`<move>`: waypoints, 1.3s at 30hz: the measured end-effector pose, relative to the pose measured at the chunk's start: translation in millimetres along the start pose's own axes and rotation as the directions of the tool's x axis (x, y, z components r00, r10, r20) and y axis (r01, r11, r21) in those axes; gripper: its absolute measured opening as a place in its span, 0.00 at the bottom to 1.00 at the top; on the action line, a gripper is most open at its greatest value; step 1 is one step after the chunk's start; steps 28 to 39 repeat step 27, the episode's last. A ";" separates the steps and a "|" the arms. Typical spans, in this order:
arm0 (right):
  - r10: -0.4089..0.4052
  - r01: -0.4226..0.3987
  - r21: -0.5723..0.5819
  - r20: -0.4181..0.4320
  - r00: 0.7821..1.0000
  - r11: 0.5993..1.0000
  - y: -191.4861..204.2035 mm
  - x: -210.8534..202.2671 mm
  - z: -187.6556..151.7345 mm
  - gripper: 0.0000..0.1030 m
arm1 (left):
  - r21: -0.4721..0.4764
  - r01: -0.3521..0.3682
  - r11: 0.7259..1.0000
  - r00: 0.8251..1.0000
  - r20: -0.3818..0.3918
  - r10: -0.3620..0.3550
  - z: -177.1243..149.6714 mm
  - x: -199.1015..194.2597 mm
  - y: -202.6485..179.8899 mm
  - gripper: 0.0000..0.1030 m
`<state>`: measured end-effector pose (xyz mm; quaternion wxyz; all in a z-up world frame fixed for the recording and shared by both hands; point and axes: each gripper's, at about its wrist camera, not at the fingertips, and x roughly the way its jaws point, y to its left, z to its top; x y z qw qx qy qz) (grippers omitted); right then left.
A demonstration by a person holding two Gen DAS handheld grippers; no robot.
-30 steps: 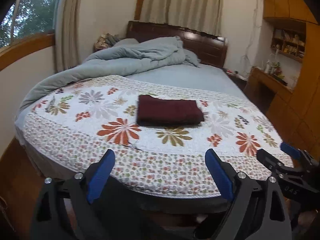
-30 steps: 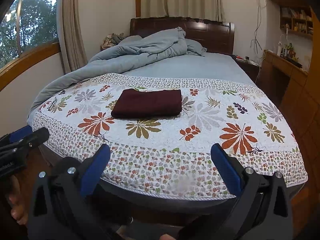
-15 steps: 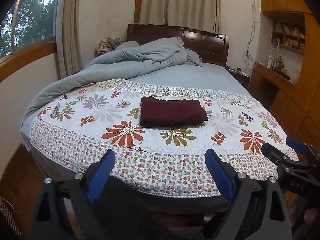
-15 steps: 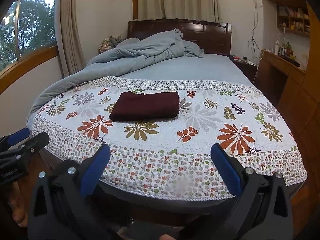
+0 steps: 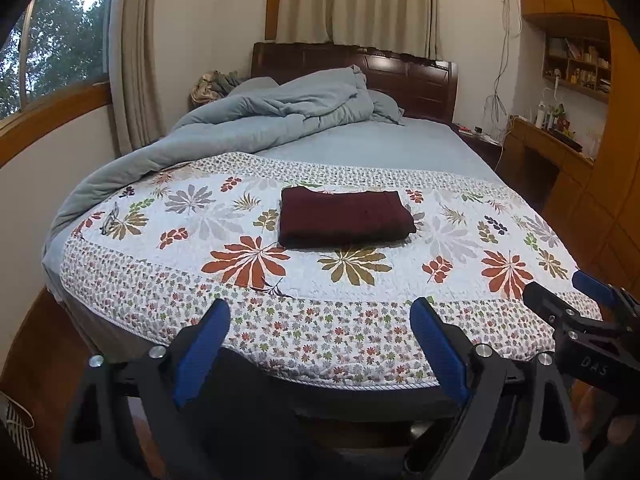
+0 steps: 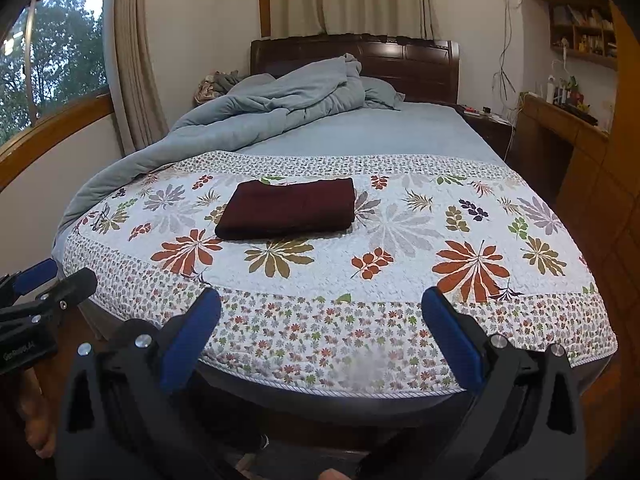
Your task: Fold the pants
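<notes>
The dark maroon pants (image 5: 344, 218) lie folded into a neat flat rectangle on the floral quilt (image 5: 224, 312), in the middle of the bed's near half; they also show in the right wrist view (image 6: 290, 208). My left gripper (image 5: 320, 336) is open and empty, held back beyond the foot of the bed. My right gripper (image 6: 322, 328) is open and empty too, also off the foot of the bed. Each gripper shows at the edge of the other's view: the right one (image 5: 576, 300) and the left one (image 6: 52, 280).
A crumpled grey-blue duvet (image 5: 256, 120) lies at the bed's far left, before the dark wooden headboard (image 5: 416, 76). A wooden desk and shelves (image 5: 560, 140) stand along the right wall. A window (image 5: 52, 56) and curtains are at left. Wooden floor surrounds the bed.
Both grippers have drawn back and risen slightly from the bed, so the bed looks a little farther away. The pants have not moved. Both grippers stay open.
</notes>
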<state>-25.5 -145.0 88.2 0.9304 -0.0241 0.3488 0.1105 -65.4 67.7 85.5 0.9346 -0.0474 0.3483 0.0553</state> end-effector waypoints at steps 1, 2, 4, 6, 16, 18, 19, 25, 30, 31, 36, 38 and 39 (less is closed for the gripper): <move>0.000 0.000 0.001 -0.001 1.000 1.000 -0.3 0.7 0.0 0.97 | 0.000 0.000 1.000 1.000 -0.001 0.000 -0.6 0.2 -0.1 0.89; 0.000 0.000 0.002 -0.003 1.000 1.000 -0.5 1.5 -0.2 0.97 | 0.001 -0.001 1.000 1.000 -0.003 0.001 -0.8 1.0 -0.4 0.89; 0.000 0.000 0.004 -0.006 1.000 1.000 -0.8 2.6 -0.9 0.97 | 0.002 -0.002 1.000 1.000 -0.007 0.002 -1.5 2.2 -0.9 0.89; 0.000 0.000 0.004 -0.008 1.000 1.000 -0.9 3.5 -1.3 0.97 | 0.003 -0.001 1.000 1.000 -0.011 0.001 -2.0 3.4 -1.1 0.89; -0.001 0.001 -0.002 -0.011 1.000 1.000 1.6 4.5 -2.0 0.97 | 0.000 -0.004 1.000 1.000 -0.020 0.004 -3.9 4.3 0.4 0.89; -0.002 0.001 -0.002 -0.011 1.000 1.000 2.1 4.8 -2.1 0.97 | -0.003 -0.004 1.000 1.000 -0.020 0.004 -4.2 3.7 1.4 0.89; -0.002 0.001 -0.003 -0.012 1.000 1.000 2.3 4.9 -2.2 0.97 | -0.004 -0.003 1.000 1.000 -0.021 0.003 -3.6 4.5 2.1 0.89; -0.001 0.001 -0.005 -0.011 1.000 1.000 3.3 4.5 -2.6 0.97 | -0.009 0.004 1.000 1.000 -0.028 -0.005 -4.4 4.4 4.0 0.89; -0.001 0.001 -0.006 -0.011 1.000 1.000 4.0 4.9 -3.1 0.97 | -0.010 0.005 1.000 1.000 -0.029 -0.005 -4.6 4.0 3.9 0.89; -0.001 0.001 -0.006 -0.011 1.000 1.000 4.0 4.9 -3.1 0.97 | -0.010 0.005 1.000 1.000 -0.029 -0.005 -4.6 4.0 3.9 0.89; -0.001 0.001 -0.006 -0.011 1.000 1.000 4.0 4.9 -3.1 0.97 | -0.010 0.005 1.000 1.000 -0.029 -0.005 -4.6 4.0 3.9 0.89; -0.001 0.001 -0.006 -0.011 1.000 1.000 4.0 4.9 -3.1 0.97 | -0.010 0.005 1.000 1.000 -0.029 -0.005 -4.6 4.0 3.9 0.89; -0.001 0.001 -0.006 -0.011 1.000 1.000 4.0 4.9 -3.1 0.97 | -0.010 0.005 1.000 1.000 -0.029 -0.005 -4.6 4.0 3.9 0.89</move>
